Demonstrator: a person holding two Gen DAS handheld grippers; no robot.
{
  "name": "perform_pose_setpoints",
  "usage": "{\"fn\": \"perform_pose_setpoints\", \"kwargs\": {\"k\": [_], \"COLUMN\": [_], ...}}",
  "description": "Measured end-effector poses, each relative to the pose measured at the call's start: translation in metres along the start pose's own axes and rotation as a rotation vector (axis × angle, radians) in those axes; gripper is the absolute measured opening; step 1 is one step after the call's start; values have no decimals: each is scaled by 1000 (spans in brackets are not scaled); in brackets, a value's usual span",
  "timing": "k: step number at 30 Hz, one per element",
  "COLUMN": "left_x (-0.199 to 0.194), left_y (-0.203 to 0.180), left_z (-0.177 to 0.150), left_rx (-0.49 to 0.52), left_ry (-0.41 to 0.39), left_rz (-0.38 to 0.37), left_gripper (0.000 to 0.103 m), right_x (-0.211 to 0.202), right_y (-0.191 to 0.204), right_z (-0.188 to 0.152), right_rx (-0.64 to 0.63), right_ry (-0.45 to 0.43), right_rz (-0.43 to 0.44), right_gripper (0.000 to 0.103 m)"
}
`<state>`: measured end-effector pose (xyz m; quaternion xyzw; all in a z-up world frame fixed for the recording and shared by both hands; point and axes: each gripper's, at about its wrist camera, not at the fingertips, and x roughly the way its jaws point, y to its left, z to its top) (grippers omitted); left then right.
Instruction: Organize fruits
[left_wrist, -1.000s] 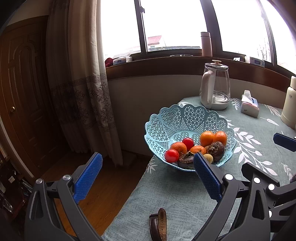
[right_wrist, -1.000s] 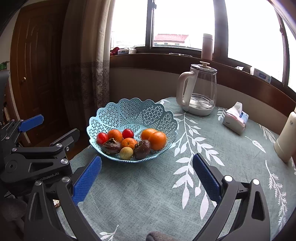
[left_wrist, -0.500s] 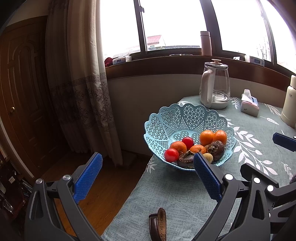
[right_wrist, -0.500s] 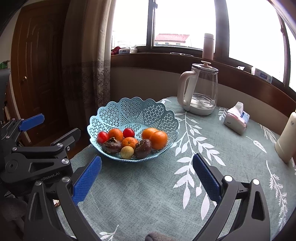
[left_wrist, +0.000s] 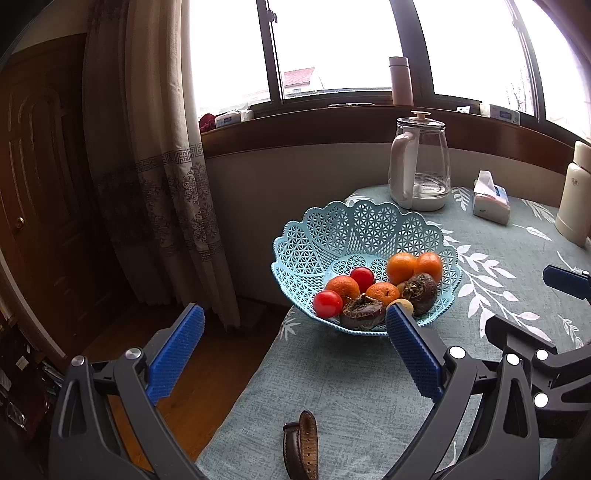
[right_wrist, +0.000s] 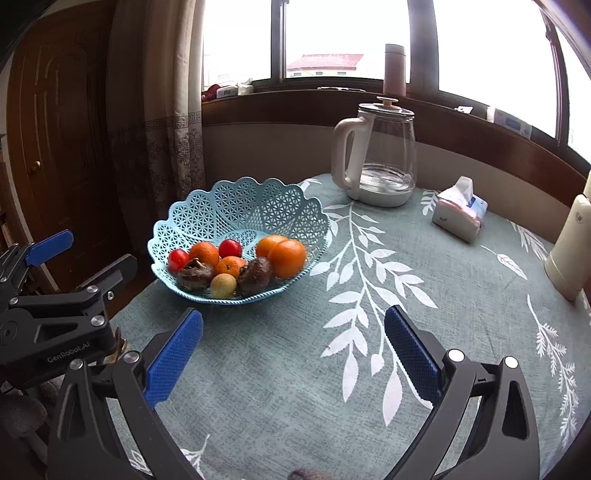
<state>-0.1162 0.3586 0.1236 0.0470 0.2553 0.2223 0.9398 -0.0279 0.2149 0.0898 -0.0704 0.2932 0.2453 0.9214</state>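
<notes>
— Two grippers in view, both empty. Left gripper (left_wrist: 293, 345) hangs with its blue pads spread wide, above the near edge of the surface (left_wrist: 343, 384). Right gripper (right_wrist: 293, 350) likewise, fingers well apart, over the leaf-print cloth.

— Fruit?

— All in the pale blue lattice basket (right_wrist: 236, 206), which stands on the surface toward the left edge, near the curtain (right_wrist: 162, 110). Counted: four oranges, the biggest (right_wrist: 287, 257) at the right side, touching a second one behind it; two red tomatoes (right_wrist: 178, 258), one at the left rim, one further back; two dark wrinkled fruits (right_wrist: 255, 275) at the front; one small yellow fruit (right_wrist: 223, 285) between them.

— Anything else on the surface?

— Glass kettle (right_wrist: 380, 155) with white handle, at the back. Tissue pack (right_wrist: 460, 210) to its right. Cream flask (right_wrist: 569, 243) at the far right edge. Brown leather strap (left_wrist: 303, 443) lying near the left gripper, at the near edge.

— Distance to basket?

— Neither gripper touches it; both are short of it.
</notes>
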Motion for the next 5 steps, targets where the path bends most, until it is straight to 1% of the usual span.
{"fn": "perform_pose_setpoints", "kwargs": {"k": [3, 5], "left_x": [3, 6], "left_y": [-8, -17], "left_z": [-4, -7], "left_rx": [-9, -30], "left_ry": [26, 59], "left_rz": [-36, -85], "left_gripper": [100, 100], "right_x": [1, 1], "right_y": [-23, -42], "right_z": [-11, -21], "right_rx": [23, 48], "right_ry": [28, 54], "right_rz": [-50, -92], "right_gripper": [98, 98]}}
